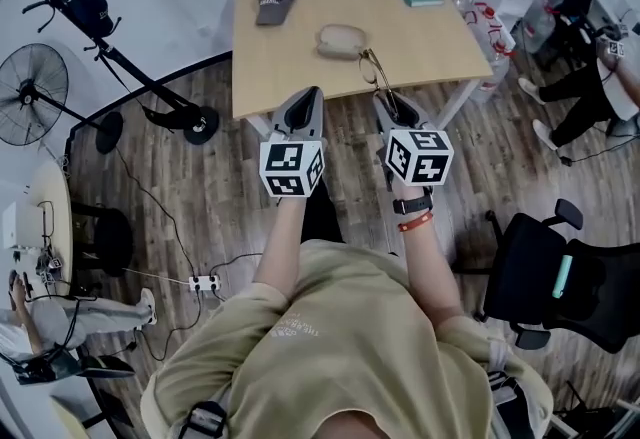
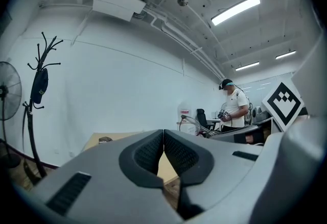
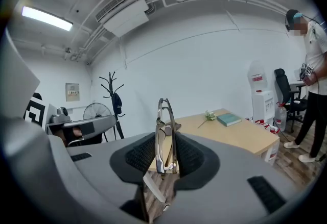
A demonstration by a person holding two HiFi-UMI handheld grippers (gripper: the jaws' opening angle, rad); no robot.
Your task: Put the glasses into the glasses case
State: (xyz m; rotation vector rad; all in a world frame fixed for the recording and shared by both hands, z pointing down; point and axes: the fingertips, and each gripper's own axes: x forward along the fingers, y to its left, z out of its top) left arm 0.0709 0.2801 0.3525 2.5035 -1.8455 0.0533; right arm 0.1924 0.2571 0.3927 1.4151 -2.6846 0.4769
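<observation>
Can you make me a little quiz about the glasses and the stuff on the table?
1. Which gripper holds the glasses?
2. True or false: the glasses case lies on the table.
3. In the head view, which thing lies nearest the table's left edge? A. cap B. book C. flower

Key:
1. The right gripper; its jaws are closed on them.
2. True.
3. A.
</observation>
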